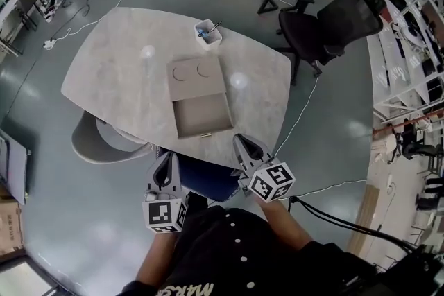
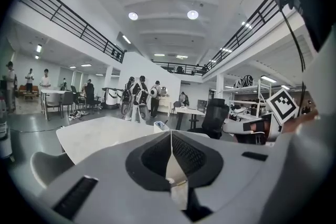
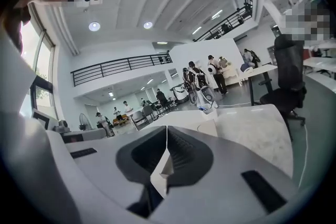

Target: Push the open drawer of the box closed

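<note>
A flat beige box (image 1: 196, 73) lies in the middle of the pale stone table (image 1: 118, 66). Its drawer (image 1: 202, 117) stands pulled out toward me, empty, with a small handle on its near front. My left gripper (image 1: 166, 159) hangs shut below the table's near edge, left of the drawer and clear of it. Just off the drawer's near right corner, my right gripper (image 1: 240, 141) is also shut and holds nothing. In the left gripper view the jaws of the left gripper (image 2: 170, 135) meet in a line. The right gripper view shows the right gripper (image 3: 167, 131) shut, the box (image 3: 206, 126) ahead.
A white cup with pens (image 1: 207, 33) stands beyond the box. A grey chair (image 1: 104, 142) sits at the table's near left, a blue seat (image 1: 208, 178) under its near edge. A black office chair (image 1: 333, 17) is at the right. Cables cross the floor. People stand far off.
</note>
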{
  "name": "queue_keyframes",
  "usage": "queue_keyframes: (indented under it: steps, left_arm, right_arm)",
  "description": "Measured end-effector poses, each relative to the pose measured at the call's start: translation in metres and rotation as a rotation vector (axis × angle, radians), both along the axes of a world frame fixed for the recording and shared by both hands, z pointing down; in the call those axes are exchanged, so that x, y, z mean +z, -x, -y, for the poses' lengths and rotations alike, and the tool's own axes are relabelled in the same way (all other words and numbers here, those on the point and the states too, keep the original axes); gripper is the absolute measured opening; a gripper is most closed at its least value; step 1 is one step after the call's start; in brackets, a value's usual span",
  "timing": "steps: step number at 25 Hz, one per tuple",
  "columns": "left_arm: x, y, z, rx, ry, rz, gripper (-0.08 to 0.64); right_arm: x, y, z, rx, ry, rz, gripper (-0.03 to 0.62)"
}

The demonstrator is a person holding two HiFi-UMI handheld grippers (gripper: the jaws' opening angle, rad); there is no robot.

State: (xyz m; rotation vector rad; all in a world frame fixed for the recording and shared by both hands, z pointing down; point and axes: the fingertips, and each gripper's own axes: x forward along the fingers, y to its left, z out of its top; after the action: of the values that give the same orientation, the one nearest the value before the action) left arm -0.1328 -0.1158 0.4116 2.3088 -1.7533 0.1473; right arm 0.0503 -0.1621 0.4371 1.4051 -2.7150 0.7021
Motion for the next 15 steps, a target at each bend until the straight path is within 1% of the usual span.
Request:
queue_keyframes:
  steps: [4,7,10,13,15]
  left_arm:
    - [0.011,0.005,0.017,0.017,0.038,-0.002,0.017]
    - [0.019,0.008,0.025,0.038,0.062,-0.006,0.017]
    - [0.028,0.01,0.03,0.058,0.079,-0.02,0.017]
    - [0.039,0.008,0.036,0.074,0.101,-0.033,0.017]
    - [0.05,0.008,0.039,0.084,0.122,-0.044,0.017]
  right_arm:
    - [0.014,0.005,0.016,0.014,0.041,-0.004,-0.002]
    - [0.033,0.013,0.023,0.016,0.093,0.015,-0.002]
    - [0.064,0.022,0.029,0.023,0.182,0.063,-0.002]
    - [0.101,0.027,0.032,0.031,0.284,0.085,0.002]
    - [0.125,0.033,0.034,0.031,0.347,0.104,0.034]
